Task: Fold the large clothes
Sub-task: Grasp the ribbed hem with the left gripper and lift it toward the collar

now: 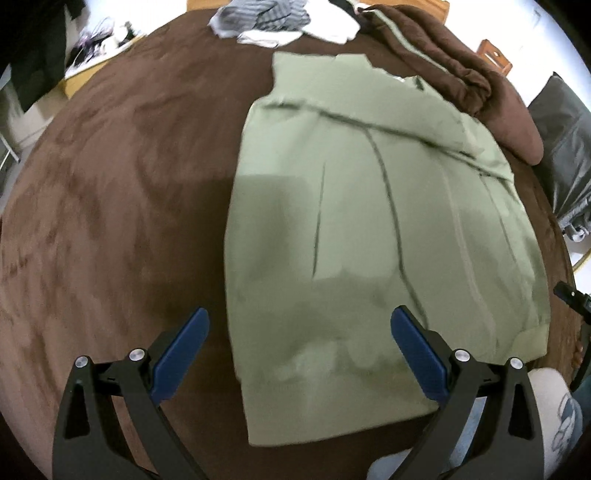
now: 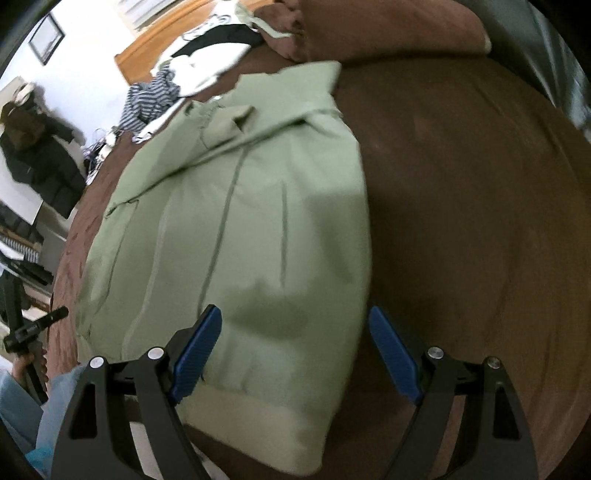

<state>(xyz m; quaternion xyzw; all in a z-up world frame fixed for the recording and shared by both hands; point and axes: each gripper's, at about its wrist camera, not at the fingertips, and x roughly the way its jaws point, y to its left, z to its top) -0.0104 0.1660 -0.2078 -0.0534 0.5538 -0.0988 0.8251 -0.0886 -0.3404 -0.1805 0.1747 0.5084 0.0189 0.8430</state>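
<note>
A large light-green garment lies flat on a brown bedspread, folded into a long panel with its sides turned in. It also shows in the right wrist view. My left gripper is open and empty, hovering over the garment's near left edge by the hem. My right gripper is open and empty, hovering over the garment's near right edge by the hem band. Neither gripper touches the cloth.
A pile of striped and white clothes lies at the bed's far end. A bunched brown blanket lies along the far right. A dark coat hangs at the left wall. The other gripper's tip shows at the right edge.
</note>
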